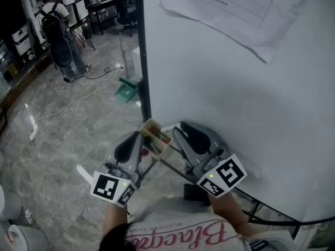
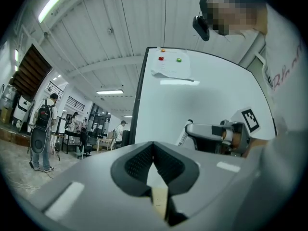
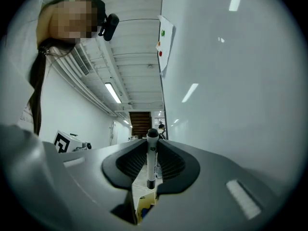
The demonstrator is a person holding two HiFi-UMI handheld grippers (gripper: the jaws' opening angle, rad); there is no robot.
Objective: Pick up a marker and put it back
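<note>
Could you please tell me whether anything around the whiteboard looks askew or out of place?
The sheet on the whiteboard does not lie flat: its lower corner curls away and casts a shadow. Loose cables trail across the floor to the left. Nothing else stands out.

White marker (image 3: 151, 163) upright in right gripper (image 3: 152, 146)
</note>
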